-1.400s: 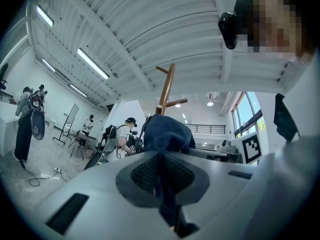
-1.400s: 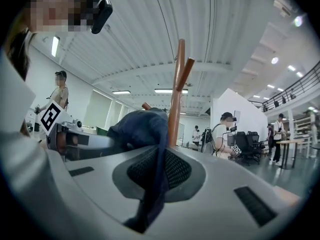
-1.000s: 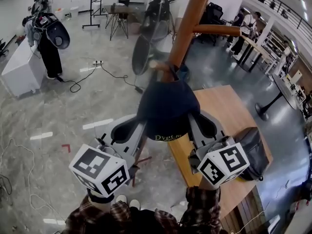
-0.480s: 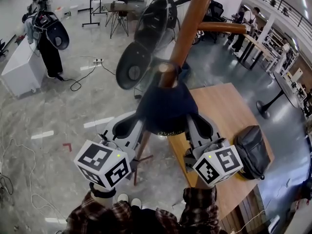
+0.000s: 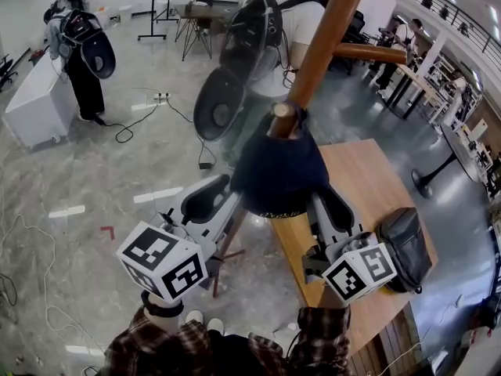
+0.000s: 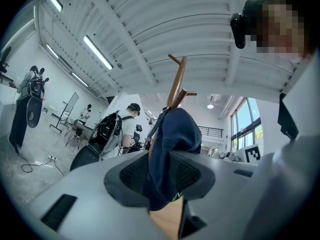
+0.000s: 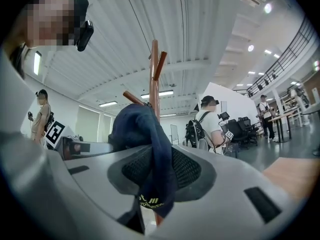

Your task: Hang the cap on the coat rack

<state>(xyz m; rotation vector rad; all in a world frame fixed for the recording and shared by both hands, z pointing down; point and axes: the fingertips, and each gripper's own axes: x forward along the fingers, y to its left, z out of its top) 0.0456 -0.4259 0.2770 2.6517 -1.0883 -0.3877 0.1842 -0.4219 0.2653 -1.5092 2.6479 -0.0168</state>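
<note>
The dark navy cap (image 5: 279,171) hangs over the rounded end of a peg (image 5: 283,110) on the wooden coat rack (image 5: 325,45), its crown draped down from the peg and its lower edge dropping in between the two grippers. The left gripper (image 5: 235,193) comes at it from the person's left, the right gripper (image 5: 317,200) from the other side, so the cap sits between the pair.

Both sets of jaws have just been opening. In the left gripper view a fold of the cap runs down the gap between the meshed pads (image 6: 132,174) – the cloth lies in there, but the pads stand apart and are not squeezing it. The right gripper view shows much the same: the cap's edge, with a bit of yellow lettering (image 7: 150,201), dangles between the pads (image 7: 189,169), let go rather than pinched. The weight seems to be on the peg, not on the fingers.

Just to the right of the rack is a light wooden table (image 5: 368,171) with a black bag (image 5: 407,245) on it, and a person wearing a backpack (image 5: 254,34) stands beyond the pole.
</note>
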